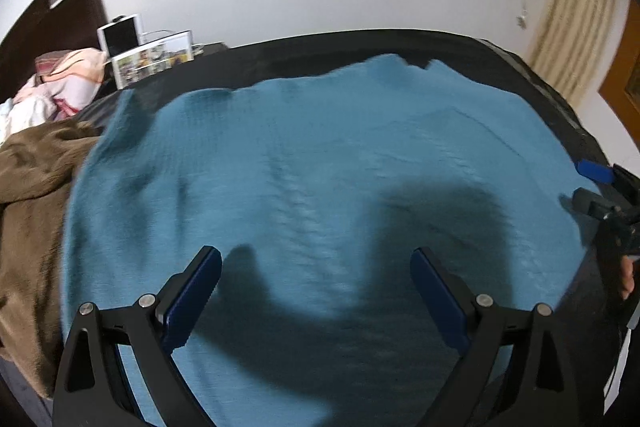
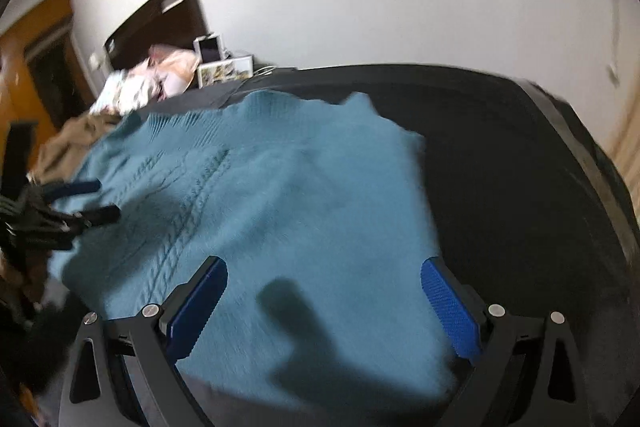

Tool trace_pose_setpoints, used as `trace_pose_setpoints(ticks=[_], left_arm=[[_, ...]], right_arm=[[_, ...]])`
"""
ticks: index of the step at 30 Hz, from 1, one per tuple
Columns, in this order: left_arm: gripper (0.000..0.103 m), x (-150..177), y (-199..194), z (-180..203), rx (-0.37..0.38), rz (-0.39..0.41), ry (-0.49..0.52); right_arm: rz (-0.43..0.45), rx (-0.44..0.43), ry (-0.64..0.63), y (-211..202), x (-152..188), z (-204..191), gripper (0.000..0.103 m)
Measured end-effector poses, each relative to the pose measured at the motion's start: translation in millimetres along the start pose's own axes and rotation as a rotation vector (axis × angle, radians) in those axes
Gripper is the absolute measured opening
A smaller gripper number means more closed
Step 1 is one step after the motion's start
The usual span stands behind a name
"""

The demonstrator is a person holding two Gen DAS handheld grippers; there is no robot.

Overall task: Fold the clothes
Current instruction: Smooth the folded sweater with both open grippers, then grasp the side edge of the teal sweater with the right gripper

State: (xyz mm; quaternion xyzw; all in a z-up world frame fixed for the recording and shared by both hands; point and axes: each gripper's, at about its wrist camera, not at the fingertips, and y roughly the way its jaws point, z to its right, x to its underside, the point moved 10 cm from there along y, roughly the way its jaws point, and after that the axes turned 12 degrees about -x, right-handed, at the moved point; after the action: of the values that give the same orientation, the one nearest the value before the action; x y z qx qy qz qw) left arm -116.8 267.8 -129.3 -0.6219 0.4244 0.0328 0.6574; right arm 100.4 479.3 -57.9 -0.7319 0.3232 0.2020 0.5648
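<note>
A teal cable-knit sweater (image 1: 304, 163) lies spread flat on a dark table (image 1: 400, 43); it also shows in the right wrist view (image 2: 280, 195). My left gripper (image 1: 316, 259) is open and empty, hovering above the sweater's near part. My right gripper (image 2: 324, 271) is open and empty above the sweater's near right part, its right finger over the sweater's right edge. The right gripper shows at the right edge of the left wrist view (image 1: 588, 183), and the left gripper shows at the left of the right wrist view (image 2: 96, 199). Both views are blurred.
A brown fleece garment (image 1: 32, 195) lies on the table left of the sweater. Behind it are pink and white bedding (image 1: 60, 83), a dark headboard (image 1: 60, 19), a small monitor (image 1: 120, 35) and a clear box (image 1: 156, 59). A curtain (image 1: 572, 19) hangs at the right.
</note>
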Motion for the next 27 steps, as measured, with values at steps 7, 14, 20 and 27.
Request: trace_pose_setpoints(ticks=[7, 14, 20, 27], left_arm=[[0.097, 4, 5, 16, 0.036, -0.007, -0.009], [0.097, 5, 5, 7, 0.069, -0.004, -0.05], [0.097, 7, 6, 6, 0.071, 0.005, -0.036], [0.098, 8, 7, 8, 0.07, 0.01, -0.027]], right_arm=[[-0.018, -0.019, 0.176, -26, 32, 31, 0.099], [-0.024, -0.127, 0.316, -14, 49, 26, 0.099], [0.012, -0.163, 0.353, -9, 40, 13, 0.1], [0.062, -0.184, 0.407, 3, 29, 7, 0.1]])
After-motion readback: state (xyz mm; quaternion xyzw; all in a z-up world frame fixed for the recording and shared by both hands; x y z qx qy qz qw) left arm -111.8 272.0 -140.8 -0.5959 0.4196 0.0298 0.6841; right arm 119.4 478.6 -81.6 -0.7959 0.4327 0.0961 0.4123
